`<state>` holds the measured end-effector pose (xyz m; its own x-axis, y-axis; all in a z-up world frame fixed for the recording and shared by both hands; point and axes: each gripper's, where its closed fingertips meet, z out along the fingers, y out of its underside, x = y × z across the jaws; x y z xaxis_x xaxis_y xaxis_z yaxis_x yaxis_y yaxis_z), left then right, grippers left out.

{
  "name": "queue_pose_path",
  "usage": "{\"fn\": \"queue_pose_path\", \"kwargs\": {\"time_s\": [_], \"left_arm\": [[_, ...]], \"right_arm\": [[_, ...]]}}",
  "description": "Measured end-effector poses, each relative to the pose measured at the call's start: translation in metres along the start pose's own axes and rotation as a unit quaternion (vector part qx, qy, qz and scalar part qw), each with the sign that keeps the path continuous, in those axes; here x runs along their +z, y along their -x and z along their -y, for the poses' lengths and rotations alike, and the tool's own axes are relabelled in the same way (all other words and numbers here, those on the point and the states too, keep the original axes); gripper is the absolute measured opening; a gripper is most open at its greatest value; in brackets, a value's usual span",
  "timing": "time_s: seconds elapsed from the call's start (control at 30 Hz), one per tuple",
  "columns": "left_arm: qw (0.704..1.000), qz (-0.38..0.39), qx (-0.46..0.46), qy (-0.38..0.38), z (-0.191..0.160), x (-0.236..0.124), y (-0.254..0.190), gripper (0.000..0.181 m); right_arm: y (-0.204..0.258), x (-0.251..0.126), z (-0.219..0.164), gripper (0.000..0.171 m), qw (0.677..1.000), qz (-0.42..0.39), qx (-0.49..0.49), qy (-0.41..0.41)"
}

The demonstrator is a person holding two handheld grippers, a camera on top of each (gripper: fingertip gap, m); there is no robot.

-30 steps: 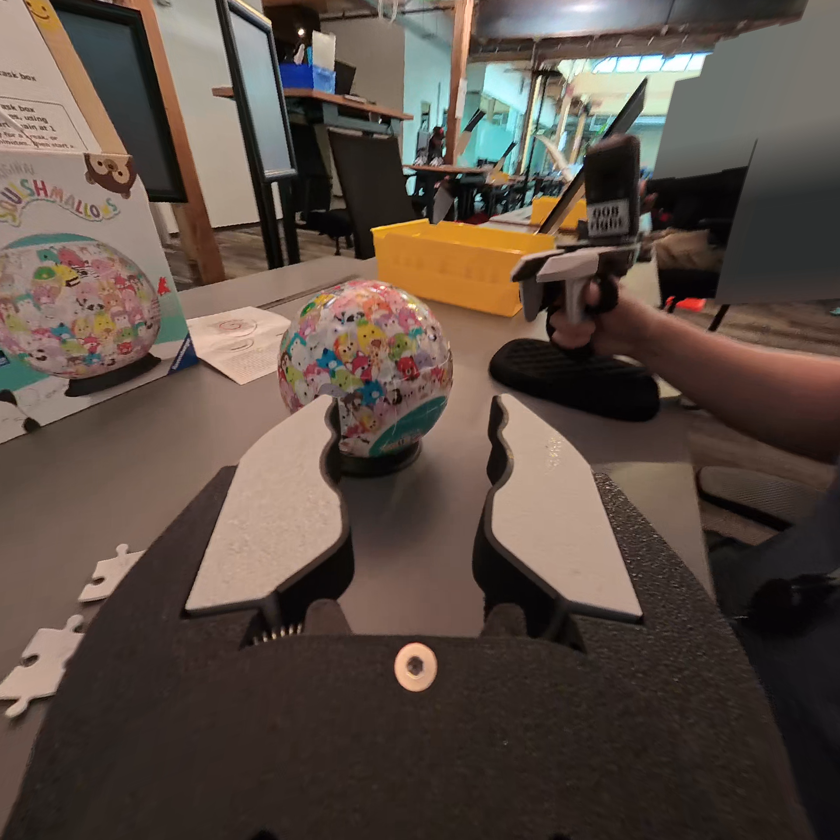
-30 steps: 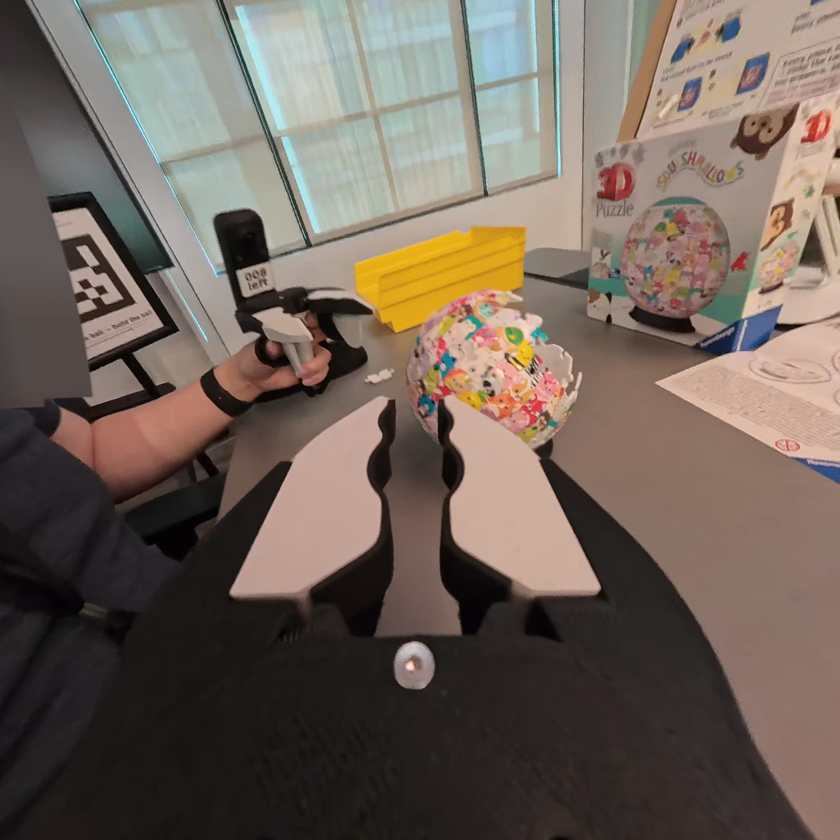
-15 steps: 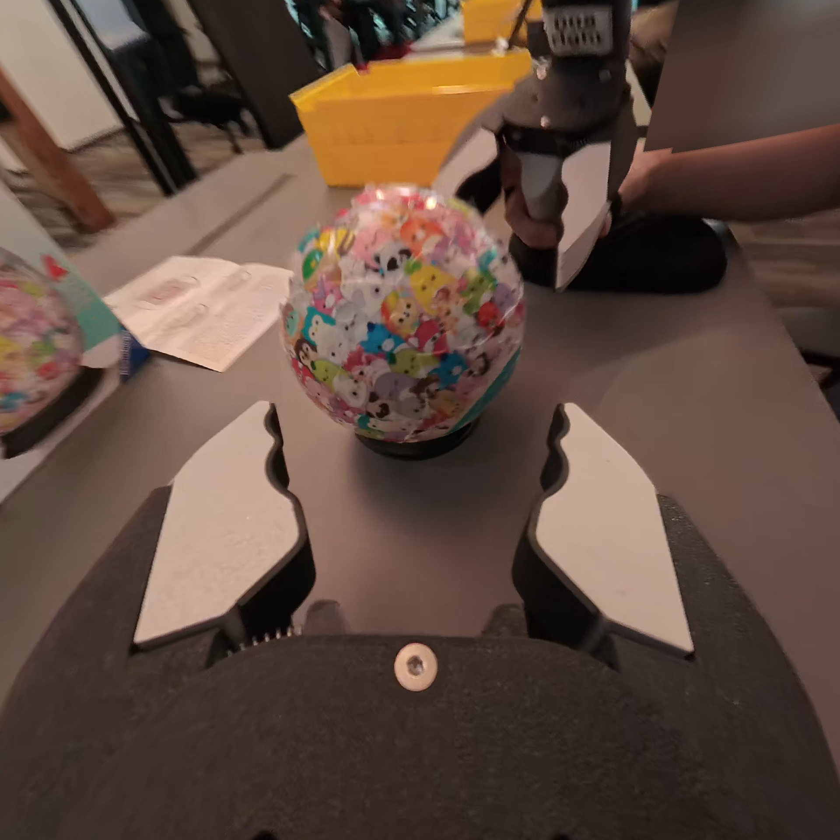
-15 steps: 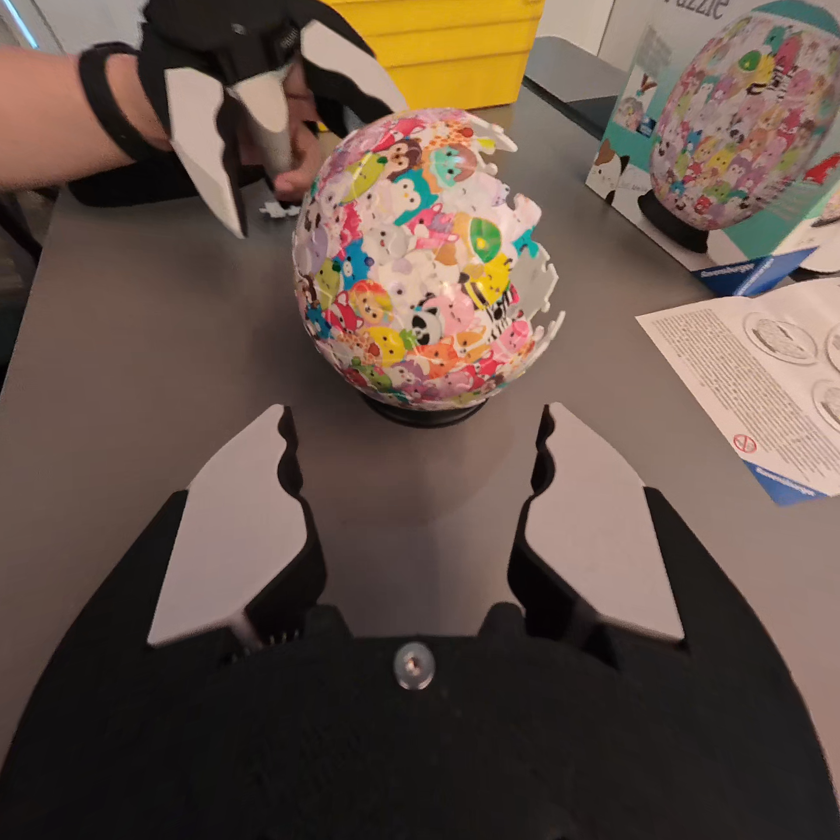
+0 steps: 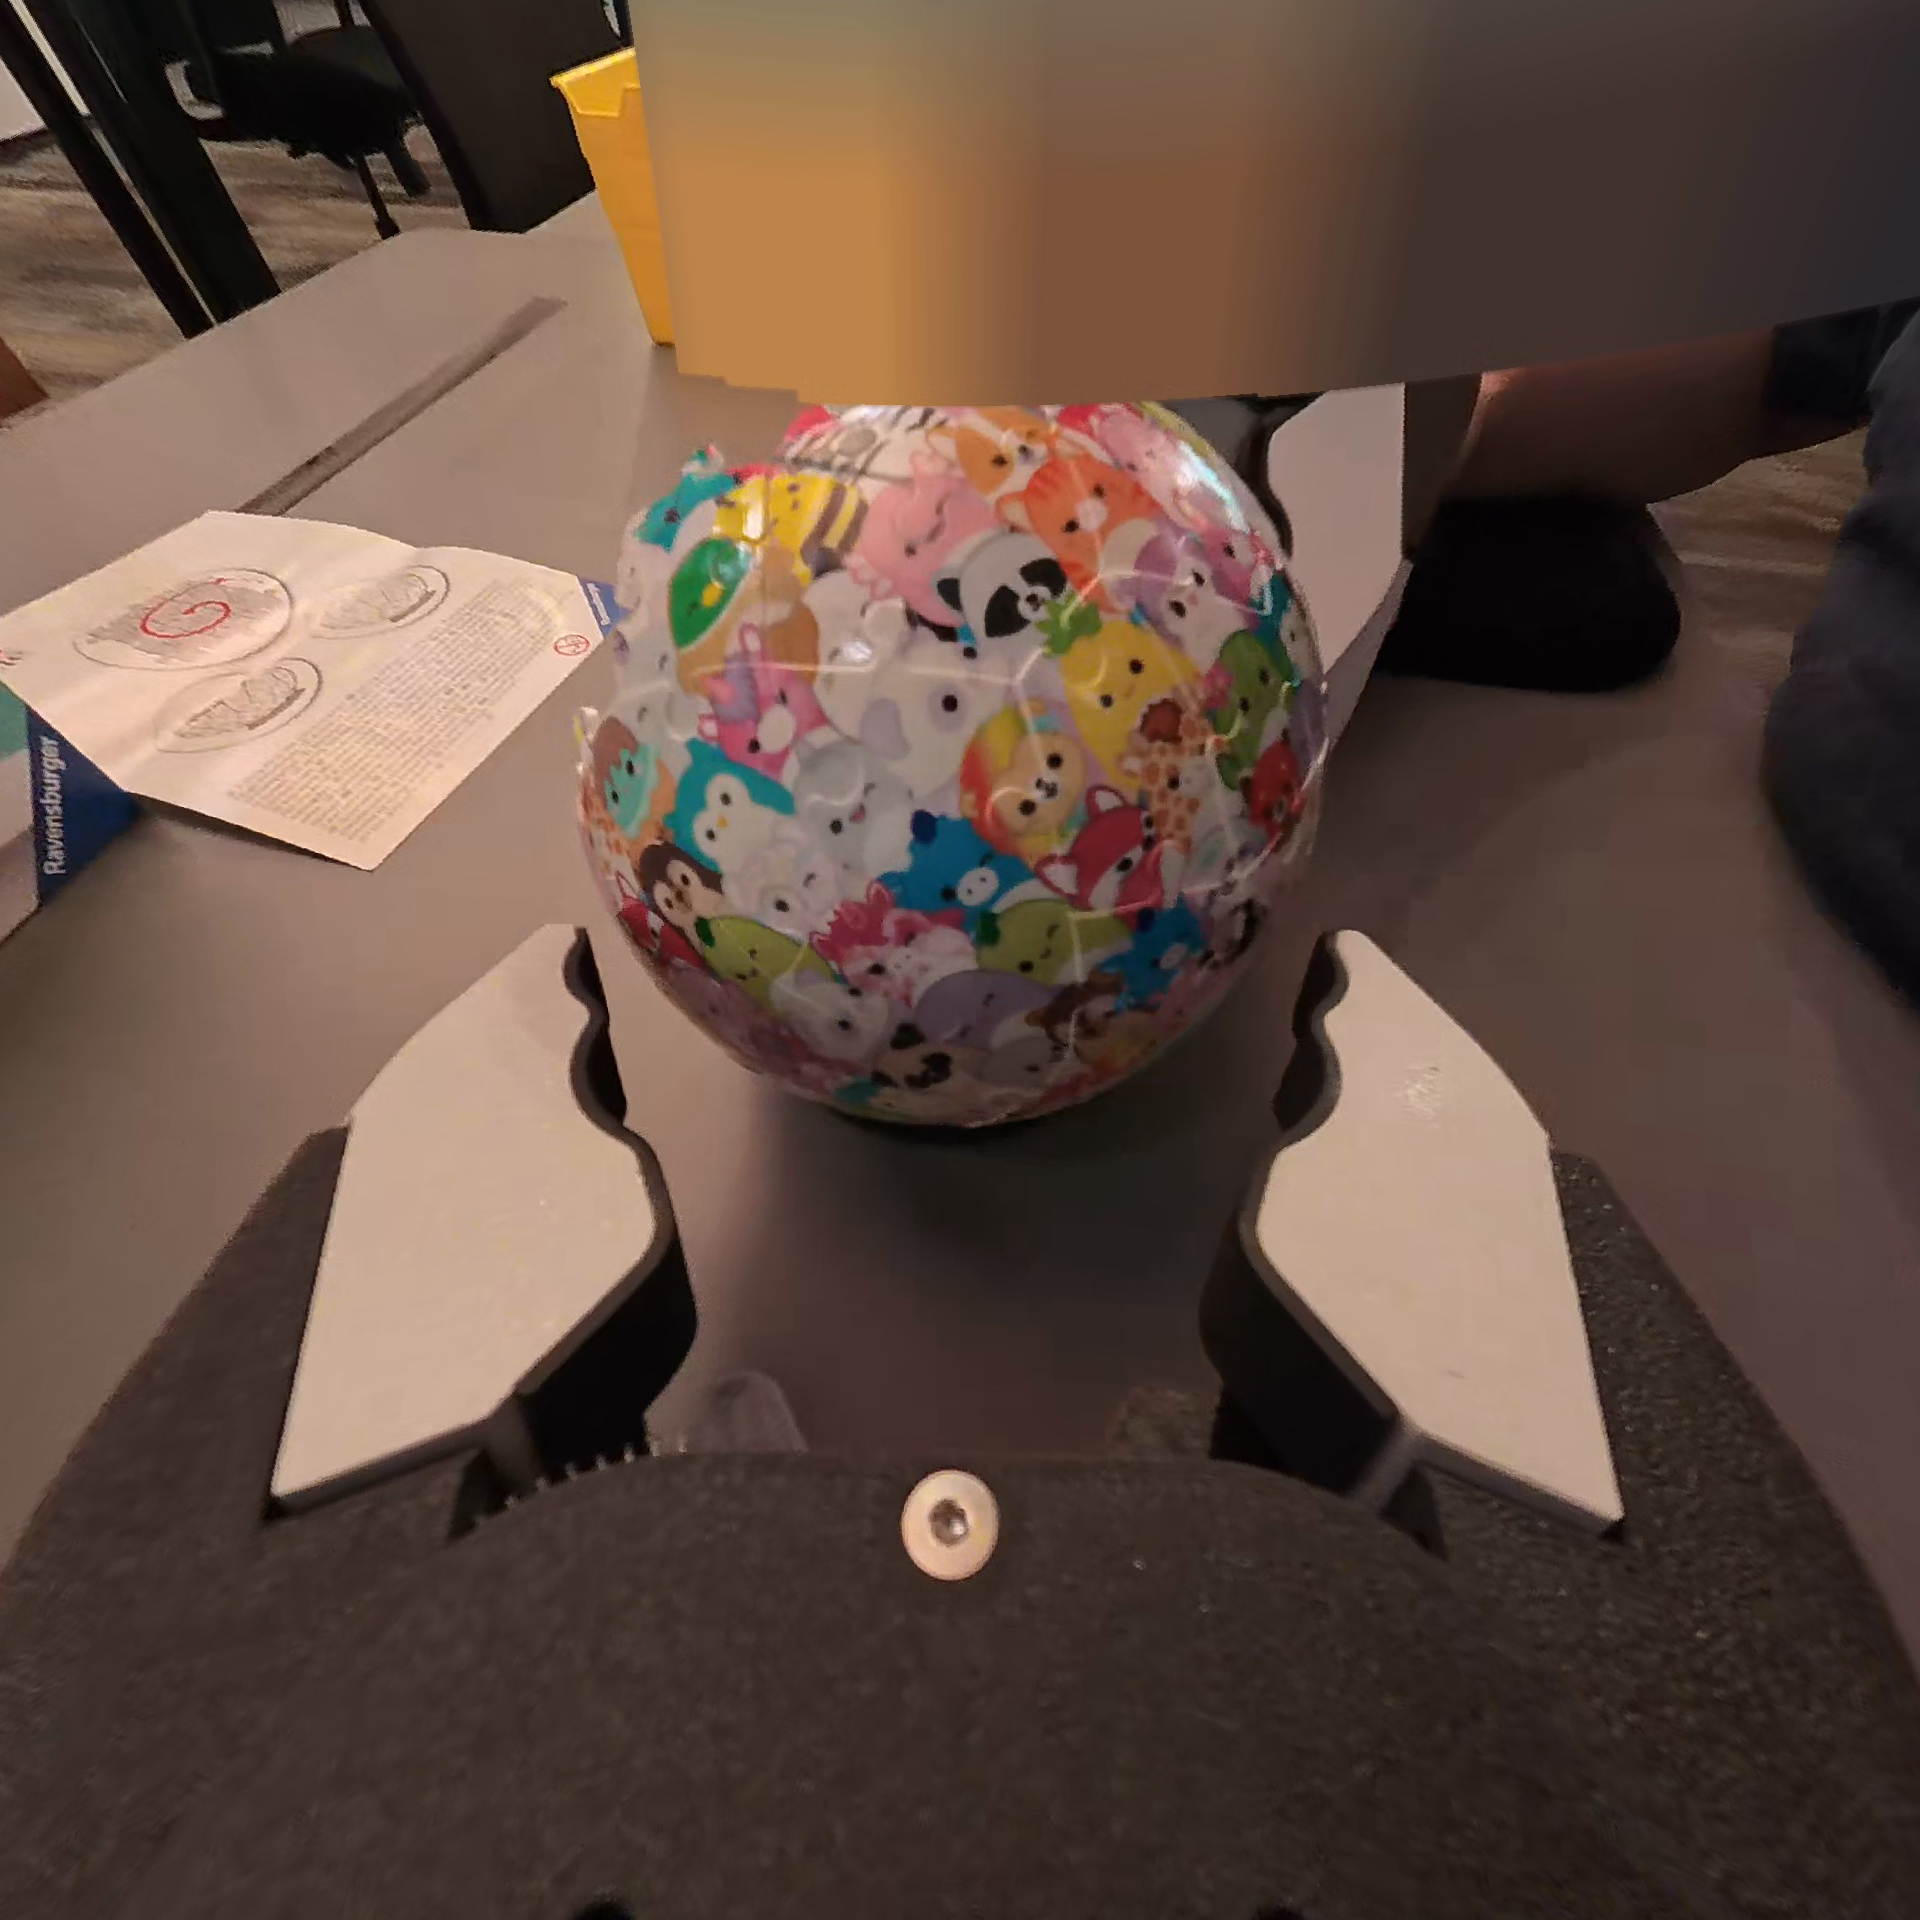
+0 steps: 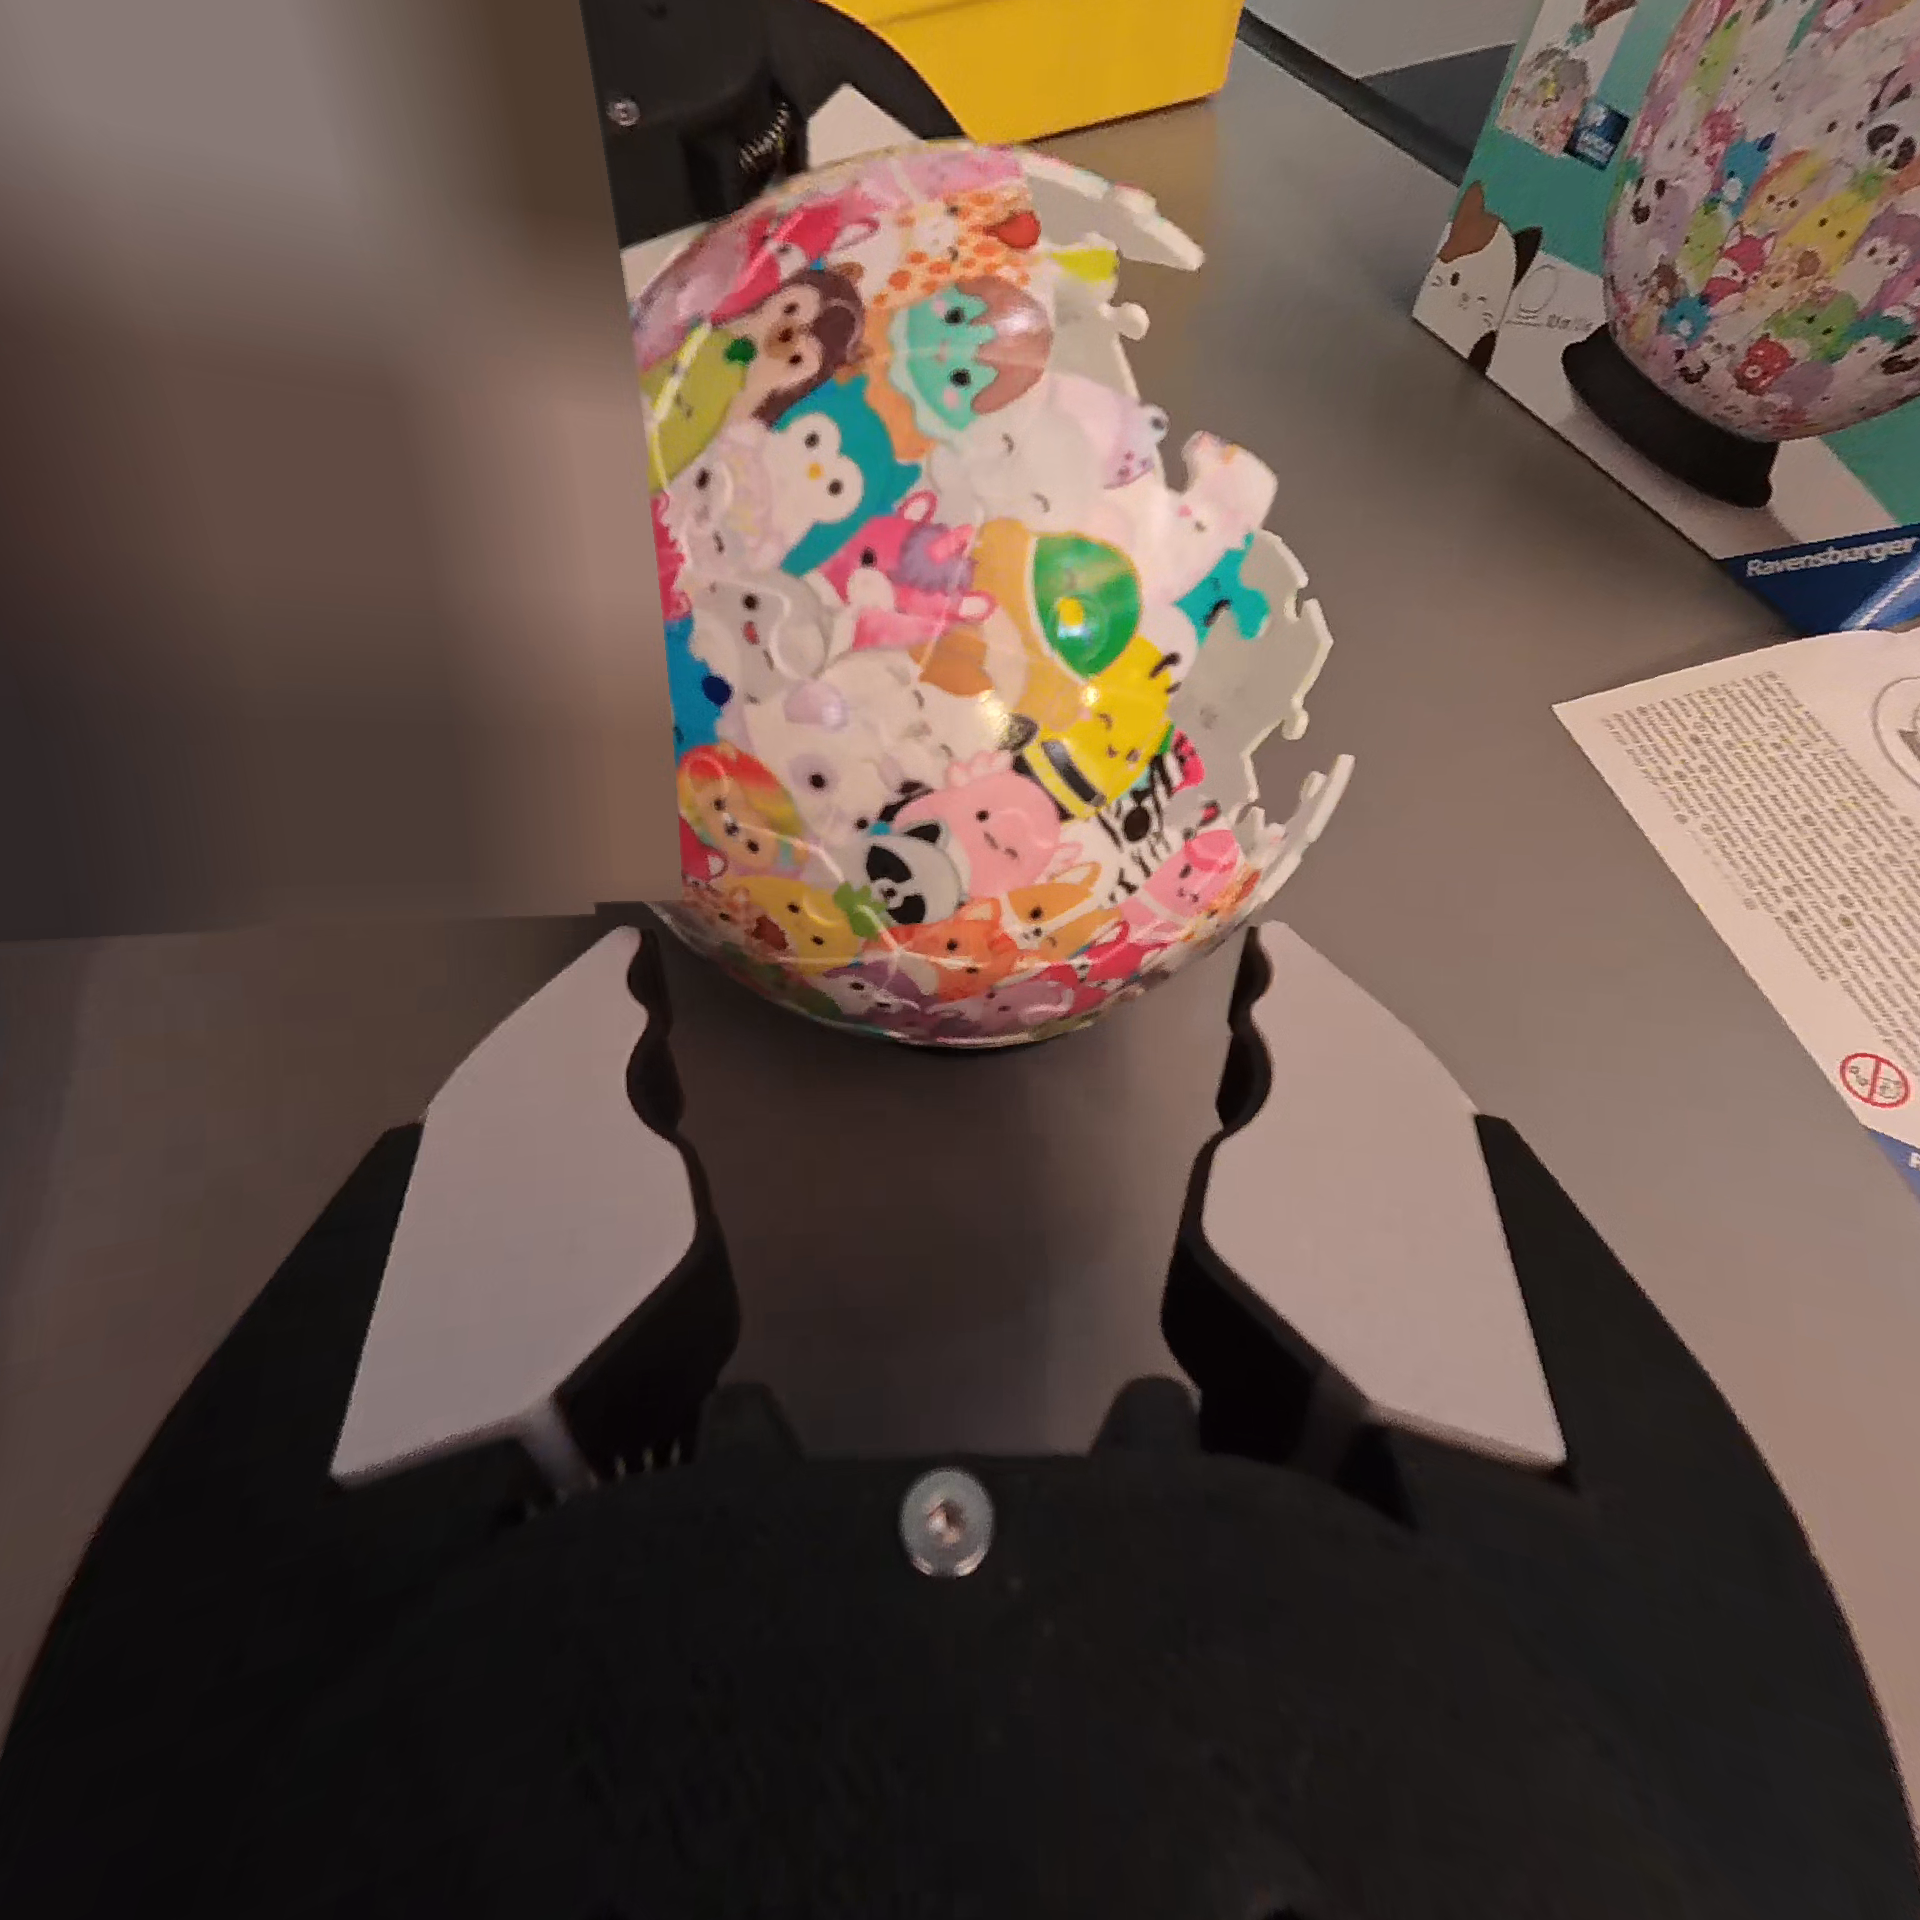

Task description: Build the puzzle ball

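Gray table (image 5: 312,1039) w/ puzzle ball (image 5: 951,769) on it; I see L claw (image 5: 945,997) & R claw (image 6: 940,987) both wide open, holding nothing.

Puzzle ball (image 5: 951,758) blocks straight path between both wide-spread grippers: left gripper (image 5: 948,971) near one side, right gripper (image 6: 940,961) opposite. Bare grey table (image 5: 260,1039) beside ball gives passing room. Instruction sheet (image 5: 301,675) and puzzle box (image 6: 1704,270) crowd one flank; yellow bin (image 6: 1049,52) walls far edge.
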<state>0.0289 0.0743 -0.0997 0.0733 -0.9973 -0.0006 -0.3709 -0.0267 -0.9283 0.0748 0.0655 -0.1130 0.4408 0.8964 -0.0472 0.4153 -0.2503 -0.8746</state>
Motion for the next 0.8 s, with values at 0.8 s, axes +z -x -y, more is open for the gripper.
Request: {"fn": "queue_pose_path", "kwargs": {"time_s": [0.8], "left_arm": [[0.993, 0.037, 0.109, -0.033, 0.011, -0.007, -0.018, 0.116]], "right_arm": [[0.016, 0.002, -0.003, 0.102, 0.997, -0.018, -0.069, -0.007]]}}
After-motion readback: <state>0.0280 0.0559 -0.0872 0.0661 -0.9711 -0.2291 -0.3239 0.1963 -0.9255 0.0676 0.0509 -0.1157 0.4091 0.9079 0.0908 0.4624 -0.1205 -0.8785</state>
